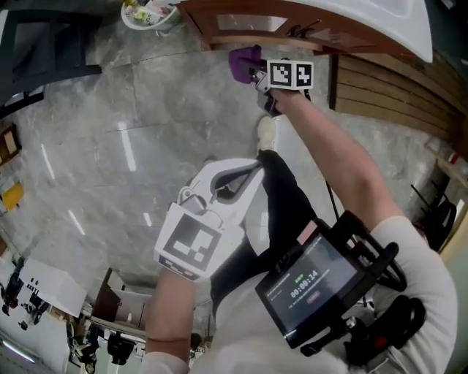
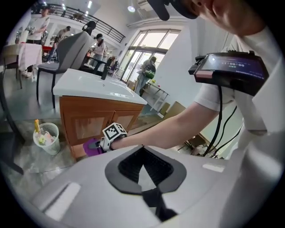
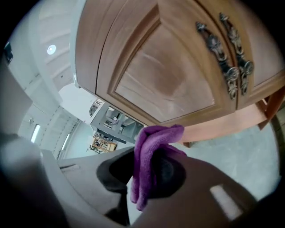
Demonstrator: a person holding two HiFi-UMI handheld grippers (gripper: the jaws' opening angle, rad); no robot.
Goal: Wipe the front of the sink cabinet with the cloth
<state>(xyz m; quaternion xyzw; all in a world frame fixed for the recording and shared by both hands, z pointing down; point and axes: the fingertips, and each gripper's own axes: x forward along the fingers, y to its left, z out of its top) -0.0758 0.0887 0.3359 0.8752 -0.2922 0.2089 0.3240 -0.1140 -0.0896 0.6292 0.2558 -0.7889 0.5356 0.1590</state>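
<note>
A purple cloth (image 3: 153,151) is pinched between the jaws of my right gripper (image 3: 149,171), which is shut on it. The cloth's folded end sits at the bottom rail of the wooden sink cabinet (image 3: 164,75), below its left door panel. From the head view the cloth (image 1: 245,62) and right gripper (image 1: 265,79) are low at the cabinet front (image 1: 292,22). The left gripper view shows the cloth (image 2: 91,147) near the cabinet's lower left corner (image 2: 84,124). My left gripper (image 1: 252,169) is held back over the floor, jaws together, holding nothing.
Two ornate metal handles (image 3: 229,53) meet at the cabinet's door seam. A white waste basket (image 2: 46,138) with rubbish stands left of the cabinet. A white sink top (image 2: 95,87) overhangs the cabinet. Grey marble floor (image 1: 110,146) spreads to the left. People stand in the background.
</note>
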